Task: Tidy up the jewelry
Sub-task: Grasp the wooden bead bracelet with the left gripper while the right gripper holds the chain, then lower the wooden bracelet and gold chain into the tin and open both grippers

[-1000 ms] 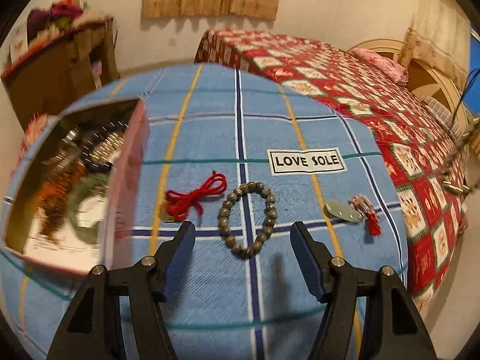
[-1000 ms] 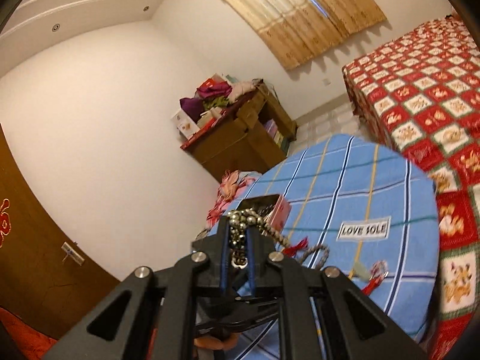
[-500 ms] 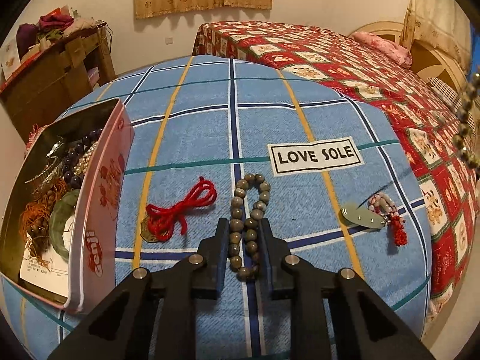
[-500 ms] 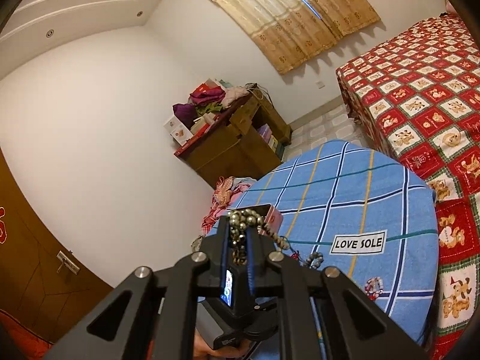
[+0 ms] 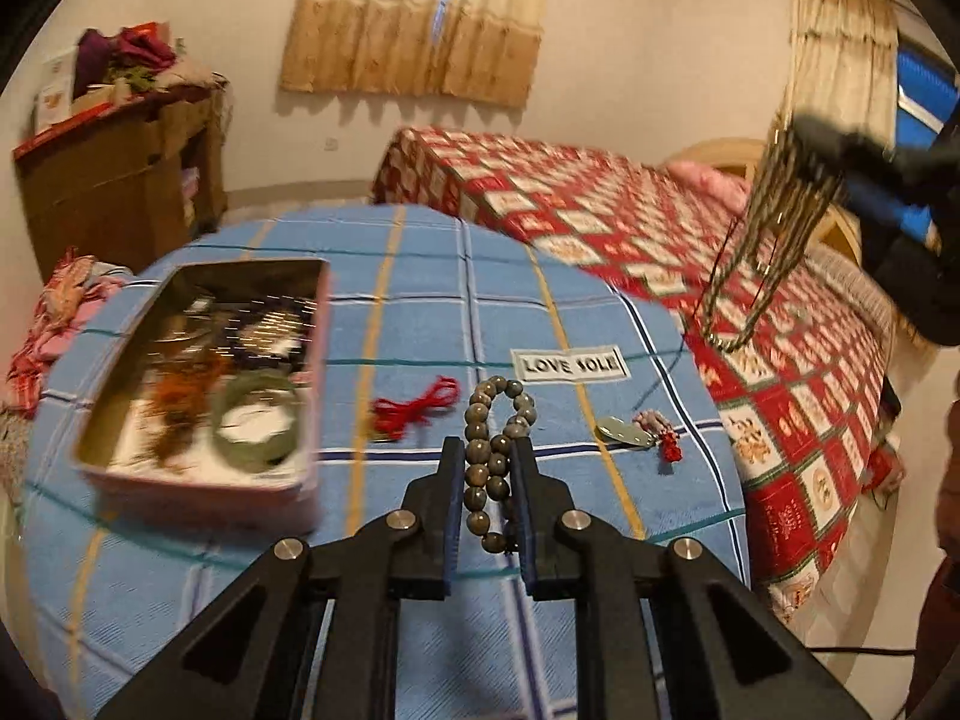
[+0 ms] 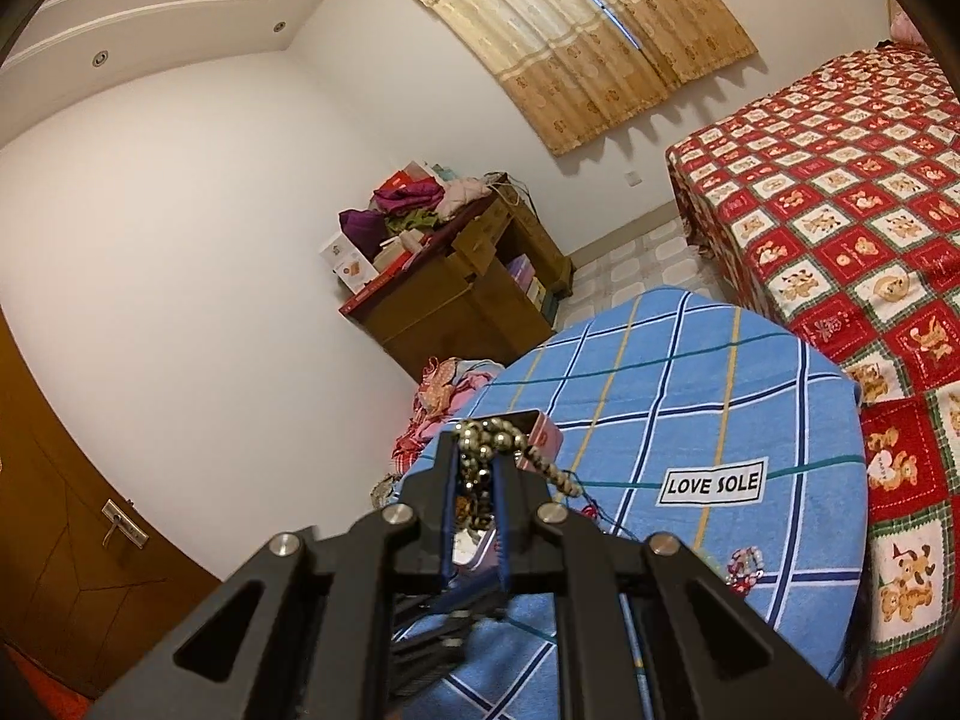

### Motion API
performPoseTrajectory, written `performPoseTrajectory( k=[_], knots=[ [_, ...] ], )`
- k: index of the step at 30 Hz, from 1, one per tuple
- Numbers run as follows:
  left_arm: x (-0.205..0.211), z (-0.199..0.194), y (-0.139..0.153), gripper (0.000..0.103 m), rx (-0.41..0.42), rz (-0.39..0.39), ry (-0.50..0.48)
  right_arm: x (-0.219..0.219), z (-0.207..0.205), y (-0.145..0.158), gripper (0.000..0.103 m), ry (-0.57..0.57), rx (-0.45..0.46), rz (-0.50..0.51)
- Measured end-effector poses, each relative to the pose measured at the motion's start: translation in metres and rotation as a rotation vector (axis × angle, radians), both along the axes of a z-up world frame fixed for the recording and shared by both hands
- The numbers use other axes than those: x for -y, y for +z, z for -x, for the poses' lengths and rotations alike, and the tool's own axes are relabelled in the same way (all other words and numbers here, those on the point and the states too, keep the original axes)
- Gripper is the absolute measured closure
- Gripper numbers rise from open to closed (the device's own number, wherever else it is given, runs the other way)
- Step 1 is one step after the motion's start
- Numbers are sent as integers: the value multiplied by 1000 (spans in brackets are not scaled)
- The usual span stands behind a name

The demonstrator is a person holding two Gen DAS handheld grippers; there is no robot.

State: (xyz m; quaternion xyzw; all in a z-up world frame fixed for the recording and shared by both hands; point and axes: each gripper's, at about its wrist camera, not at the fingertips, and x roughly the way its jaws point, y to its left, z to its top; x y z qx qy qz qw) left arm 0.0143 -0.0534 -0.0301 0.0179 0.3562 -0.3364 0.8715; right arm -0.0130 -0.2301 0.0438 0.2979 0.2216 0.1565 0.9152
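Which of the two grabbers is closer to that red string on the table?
Left. The left gripper is just right of the red string; the right gripper hangs high over the bed side.

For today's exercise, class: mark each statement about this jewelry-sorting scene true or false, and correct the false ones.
1. The left claw is shut on the brown bead bracelet. True.
2. The right claw is open and holds nothing. False: it is shut on a metallic bead necklace.
3. The tin box has its lid on. False: it is open, with a green bangle inside.
4. A red cord lies on the blue checked cloth, between the tin box and the bracelet. True.
5. The label reads LOVE SOLE. True.
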Motion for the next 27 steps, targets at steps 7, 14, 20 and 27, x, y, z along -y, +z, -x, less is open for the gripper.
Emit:
performPoseTrajectory(
  k=[7, 14, 20, 27],
  knots=[
    [-51, 7, 8, 88, 21, 12, 103, -19, -1, 4, 90, 39, 5, 21],
    [-89, -5, 23, 88, 66, 23, 233, -44, -18, 14, 90, 110, 32, 25],
    [-99, -25, 38, 88, 133, -1, 312, -67, -45, 27, 90, 158, 78, 10],
    [-99, -50, 27, 88, 149, -37, 337, -100, -83, 10, 90, 223, 47, 4]
  ],
)
